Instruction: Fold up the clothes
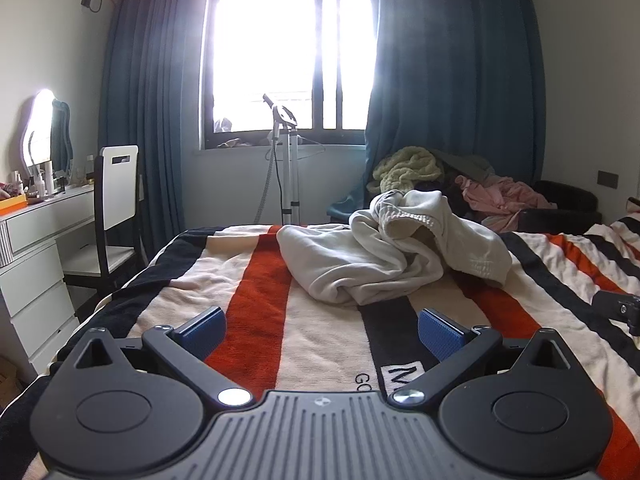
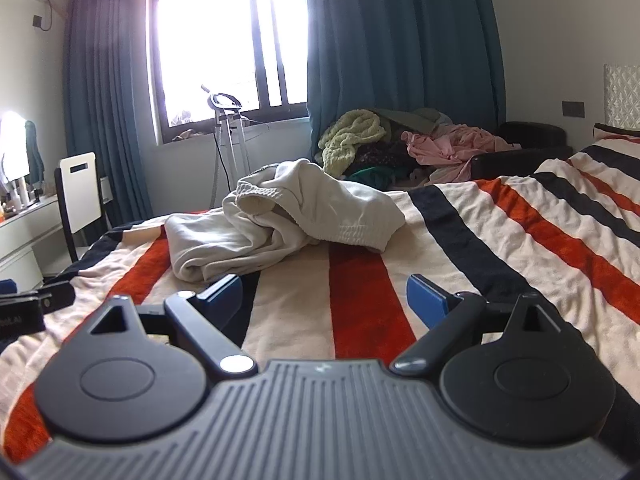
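The cream garment (image 1: 384, 256) lies crumpled in a heap on the striped blanket (image 1: 256, 312), toward the far side of the bed, with an elastic-ribbed opening (image 2: 256, 196) gaping upward at the top of the mound and a gathered cuff or hem (image 2: 360, 236) hanging down on its right side. It is not folded now: layers are bunched over each other and no flat panel shows.

The left gripper (image 1: 322, 330) sits low over the blanket just short of the heap, its blue pads spread wide with nothing between them. The right gripper (image 2: 324, 298) hovers alongside, equally wide open and empty, also short of the cloth.

To fold this well, the heap likely needs spreading flat: each claw should pinch a distinct edge, the ribbed opening being the clearest landmark, and take a single layer rather than a bunch. Lifting both points apart and letting the cloth hang would shake out the twists before laying it down. The blanket is plush and wrinkled, so the pads could snag it if they close too low.

A pile of other clothes (image 2: 400, 144) sits beyond the bed, well apart.
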Demonstrator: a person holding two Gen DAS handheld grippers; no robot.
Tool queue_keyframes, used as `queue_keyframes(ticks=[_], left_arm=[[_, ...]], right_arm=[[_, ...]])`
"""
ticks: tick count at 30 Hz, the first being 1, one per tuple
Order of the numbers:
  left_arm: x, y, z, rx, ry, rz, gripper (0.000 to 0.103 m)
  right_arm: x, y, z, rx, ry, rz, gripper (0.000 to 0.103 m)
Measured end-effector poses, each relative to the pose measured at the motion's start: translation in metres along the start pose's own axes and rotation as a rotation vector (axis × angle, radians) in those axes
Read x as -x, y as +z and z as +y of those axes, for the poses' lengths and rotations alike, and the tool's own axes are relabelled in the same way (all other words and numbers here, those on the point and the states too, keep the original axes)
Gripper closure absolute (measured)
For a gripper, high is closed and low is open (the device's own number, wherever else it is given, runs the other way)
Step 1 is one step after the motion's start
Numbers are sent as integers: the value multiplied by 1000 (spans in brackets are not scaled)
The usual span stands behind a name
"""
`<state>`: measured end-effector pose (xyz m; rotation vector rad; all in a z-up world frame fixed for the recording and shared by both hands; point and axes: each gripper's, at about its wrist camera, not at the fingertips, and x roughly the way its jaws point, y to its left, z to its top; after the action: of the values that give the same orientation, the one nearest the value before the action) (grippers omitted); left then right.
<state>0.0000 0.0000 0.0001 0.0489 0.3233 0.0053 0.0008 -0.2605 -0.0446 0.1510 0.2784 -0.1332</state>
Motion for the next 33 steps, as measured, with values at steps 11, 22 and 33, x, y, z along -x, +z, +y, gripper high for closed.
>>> queue_keyframes(ticks=[11,22,33], left_arm=[[-4,0,-3,-1,-1,12,0],[0,-1,0,5,-7,17,0],[2,-1,-1,-3,-7,8,0]], right_arm=[[2,-4,-1,-3,-2,11,12],[-3,-1,0,-13,-3,28,12],[-2,-1,1,-10,-12,25,12]])
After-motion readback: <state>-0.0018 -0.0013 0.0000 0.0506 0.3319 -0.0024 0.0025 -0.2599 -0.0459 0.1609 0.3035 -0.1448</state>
